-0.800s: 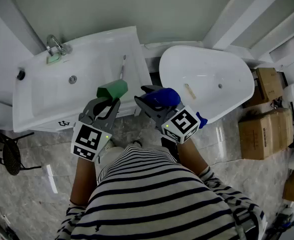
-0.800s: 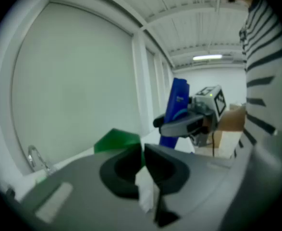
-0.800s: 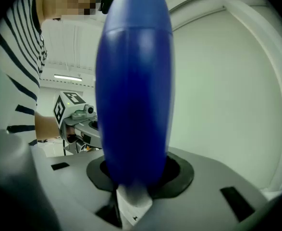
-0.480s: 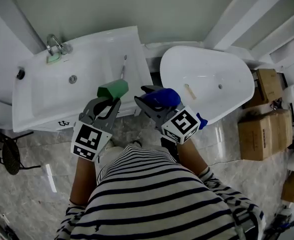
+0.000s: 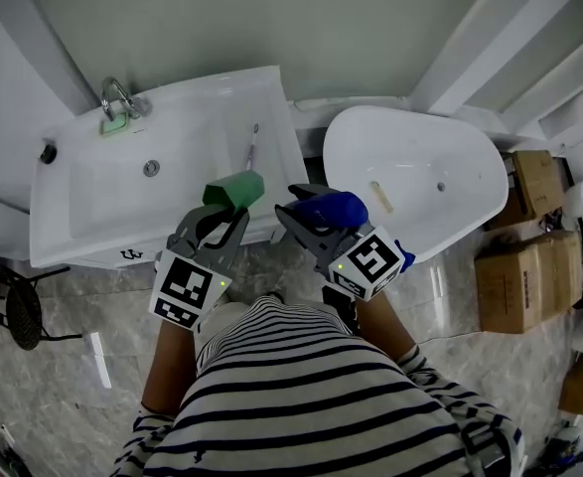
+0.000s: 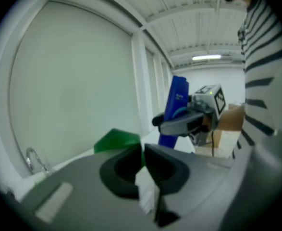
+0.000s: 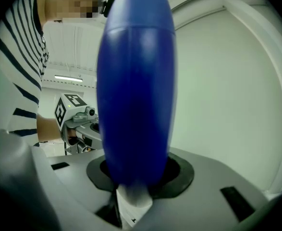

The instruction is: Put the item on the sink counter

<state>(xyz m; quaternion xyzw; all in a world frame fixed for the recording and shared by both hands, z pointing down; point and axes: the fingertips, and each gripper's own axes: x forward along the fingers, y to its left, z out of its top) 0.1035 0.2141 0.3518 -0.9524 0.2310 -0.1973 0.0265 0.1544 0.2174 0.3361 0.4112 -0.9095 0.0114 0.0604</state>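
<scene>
Pinching a green item [image 5: 233, 188] by its edge, my left gripper [image 5: 223, 210] has its jaws pressed almost together; in the left gripper view [image 6: 143, 154] the green item [image 6: 115, 140] sticks out to the left of the narrow slit between them. To its right, my right gripper [image 5: 309, 214] clamps a blue bottle [image 5: 327, 207], and the right gripper view [image 7: 135, 179] shows the blue bottle [image 7: 136, 81] standing up from between the jaws and filling the middle of the picture. Both grippers are held side by side, close but apart. Just ahead of the left gripper's tips lies the sink counter [image 5: 268, 127], with the green item over its front right edge. Further ahead and to the left are the sink [image 5: 82, 222] and its faucet [image 5: 118, 97]. Ahead of the right gripper sits a white bathtub [image 5: 430, 147], and cardboard boxes [image 5: 514, 276] stand well off to its right.
</scene>
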